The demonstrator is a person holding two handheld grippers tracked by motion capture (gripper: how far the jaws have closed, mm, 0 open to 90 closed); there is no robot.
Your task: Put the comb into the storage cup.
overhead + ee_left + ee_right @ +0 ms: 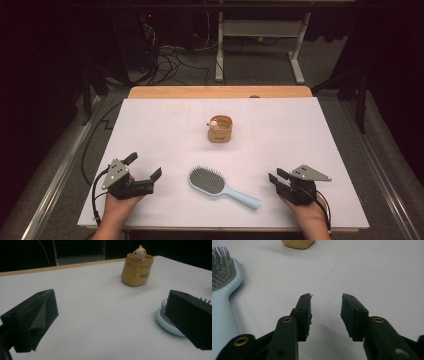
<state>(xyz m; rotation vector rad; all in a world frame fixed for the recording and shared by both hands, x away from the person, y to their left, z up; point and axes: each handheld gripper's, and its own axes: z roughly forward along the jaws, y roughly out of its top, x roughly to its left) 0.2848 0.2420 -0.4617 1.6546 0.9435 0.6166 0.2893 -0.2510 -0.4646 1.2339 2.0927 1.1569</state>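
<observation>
hairbrush [223, 297]: handle cut by frame edge | pouch [297, 243]: top cut off | pouch lettering: unreadable

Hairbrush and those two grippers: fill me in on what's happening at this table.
A person sits at a white table with a gripper in each hand. The left gripper is wide open, the right gripper partly open, and nothing sits between either pair of jaws. The light blue hairbrush lies bristles up between them, untouched. Farther back stands a small tan pot with a little bear figure at its rim.
</observation>
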